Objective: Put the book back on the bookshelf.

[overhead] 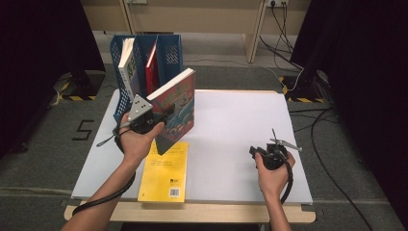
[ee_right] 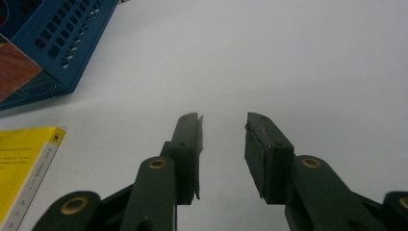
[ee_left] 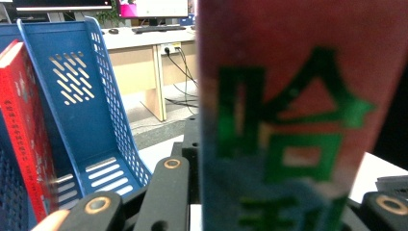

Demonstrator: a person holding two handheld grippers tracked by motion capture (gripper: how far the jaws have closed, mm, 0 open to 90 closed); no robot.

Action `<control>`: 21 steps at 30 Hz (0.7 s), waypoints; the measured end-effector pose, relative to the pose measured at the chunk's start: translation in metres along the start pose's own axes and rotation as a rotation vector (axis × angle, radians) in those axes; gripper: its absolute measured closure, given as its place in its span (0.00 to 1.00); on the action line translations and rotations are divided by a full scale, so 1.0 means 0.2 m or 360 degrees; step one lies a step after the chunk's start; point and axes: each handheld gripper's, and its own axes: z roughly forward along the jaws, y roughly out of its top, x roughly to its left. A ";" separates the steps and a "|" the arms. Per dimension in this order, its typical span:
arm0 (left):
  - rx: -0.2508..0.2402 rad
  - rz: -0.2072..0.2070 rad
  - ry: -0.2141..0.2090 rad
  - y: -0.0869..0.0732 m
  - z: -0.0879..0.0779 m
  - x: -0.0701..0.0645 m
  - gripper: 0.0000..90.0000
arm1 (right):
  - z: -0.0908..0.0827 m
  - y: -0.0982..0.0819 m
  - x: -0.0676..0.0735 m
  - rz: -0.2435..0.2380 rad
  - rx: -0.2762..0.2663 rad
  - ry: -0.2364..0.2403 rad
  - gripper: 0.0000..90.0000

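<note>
Gripped by its spine in the left gripper (overhead: pixel 153 117), the red book (overhead: pixel 177 108) hung lifted just before the blue rack (overhead: pixel 166 57), its empty slot ahead unfilled; right gripper (overhead: pixel 262 150) rested spread, empty, on the worktop (overhead: pixel 240 125).

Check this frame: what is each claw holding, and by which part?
The left claw grips the thick illustrated book at its spine end, lifted and tilted beside the blue file rack. The right claw stands open over the white table, holding nothing.
</note>
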 end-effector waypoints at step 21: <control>-0.0052 -0.0024 0.0041 0.10 -0.03 0.06 0.83 | 0.00 -0.02 0.00 0.0009 0.0016 -0.0006 0.73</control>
